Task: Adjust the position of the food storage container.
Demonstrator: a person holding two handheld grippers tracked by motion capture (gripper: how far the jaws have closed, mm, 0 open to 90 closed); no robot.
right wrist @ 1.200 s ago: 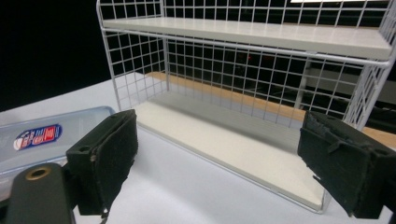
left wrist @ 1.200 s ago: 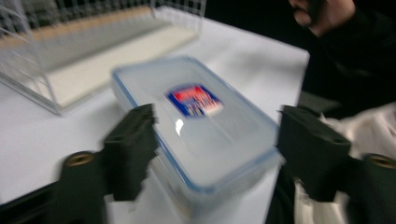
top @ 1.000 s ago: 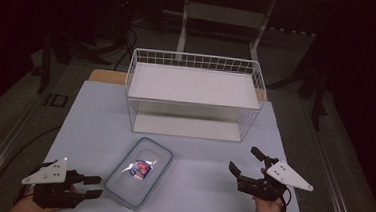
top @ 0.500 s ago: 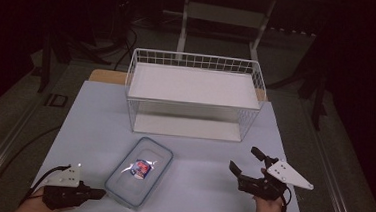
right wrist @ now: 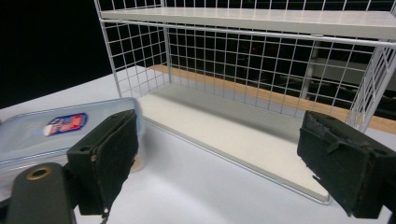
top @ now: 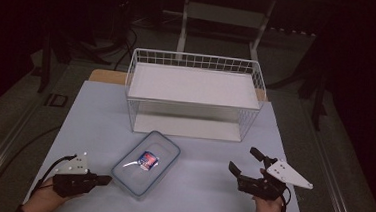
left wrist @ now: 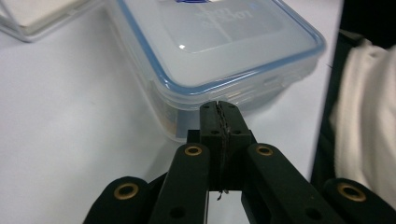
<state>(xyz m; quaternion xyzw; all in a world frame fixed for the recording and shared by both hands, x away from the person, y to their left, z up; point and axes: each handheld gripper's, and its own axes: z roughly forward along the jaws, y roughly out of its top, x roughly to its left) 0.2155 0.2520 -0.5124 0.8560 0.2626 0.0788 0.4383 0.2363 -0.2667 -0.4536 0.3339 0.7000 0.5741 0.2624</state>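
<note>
A clear plastic container [top: 146, 163] with a blue-rimmed lid and a small label lies on the table, in front of a white wire rack [top: 193, 94]. My left gripper [top: 105, 179] is shut with nothing in it. Its tip points at the container's near left side and stops just short of the container [left wrist: 219, 42] wall in the left gripper view [left wrist: 219, 109]. My right gripper [top: 244, 160] hovers open at the front right, well clear of the container. Its wide-apart pads [right wrist: 109, 158] frame the rack [right wrist: 261, 70], with the container [right wrist: 56, 128] off to the left.
The pale tabletop [top: 100, 115] ends close behind both hands. The rack has a solid top shelf and a base board [right wrist: 233, 135], with wire mesh on its sides. Cream cloth [left wrist: 364, 126] shows at the right of the left gripper view. Dark floor surrounds the table.
My left gripper has dipped and then shifted right, towards the container's near side. The right gripper and the container have stayed put.
</note>
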